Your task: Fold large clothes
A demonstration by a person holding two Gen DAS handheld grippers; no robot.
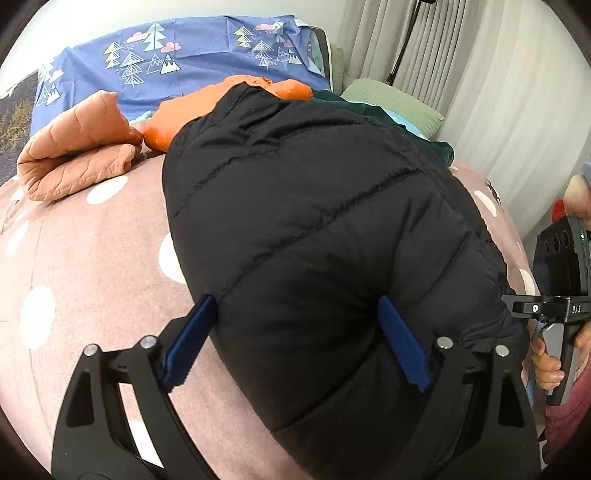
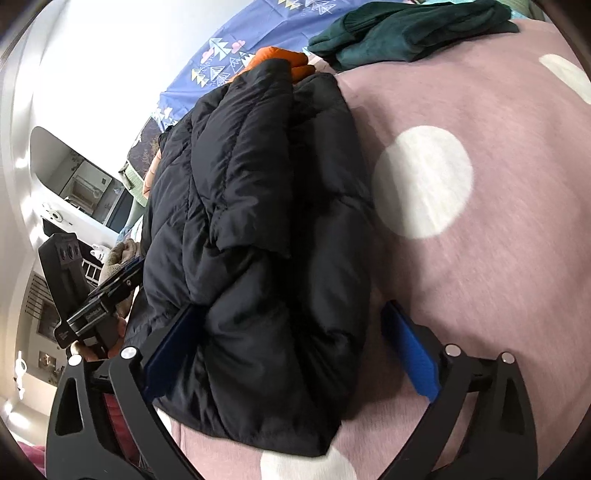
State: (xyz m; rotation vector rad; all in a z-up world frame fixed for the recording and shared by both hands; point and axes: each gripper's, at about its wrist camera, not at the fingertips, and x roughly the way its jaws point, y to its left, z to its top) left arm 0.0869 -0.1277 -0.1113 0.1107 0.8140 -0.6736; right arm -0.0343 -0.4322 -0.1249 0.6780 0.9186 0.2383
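Observation:
A black quilted puffer jacket (image 1: 314,221) lies folded in a thick bundle on the pink bed cover (image 1: 92,266) with white dots. My left gripper (image 1: 297,341) is open, its blue pads straddling the near end of the jacket without squeezing it. From the other side, my right gripper (image 2: 291,352) is open too. The jacket (image 2: 251,229) bulges between its fingers, and the right pad stands apart from the fabric over the pink cover (image 2: 480,295). A hand holds each tool.
Behind the jacket lie an orange puffer garment (image 1: 166,122), a folded peach quilted piece (image 1: 77,158) and a dark green garment (image 2: 406,33). A blue tree-print sheet (image 1: 207,62), a green pillow (image 1: 395,103) and curtains (image 1: 480,92) border the bed.

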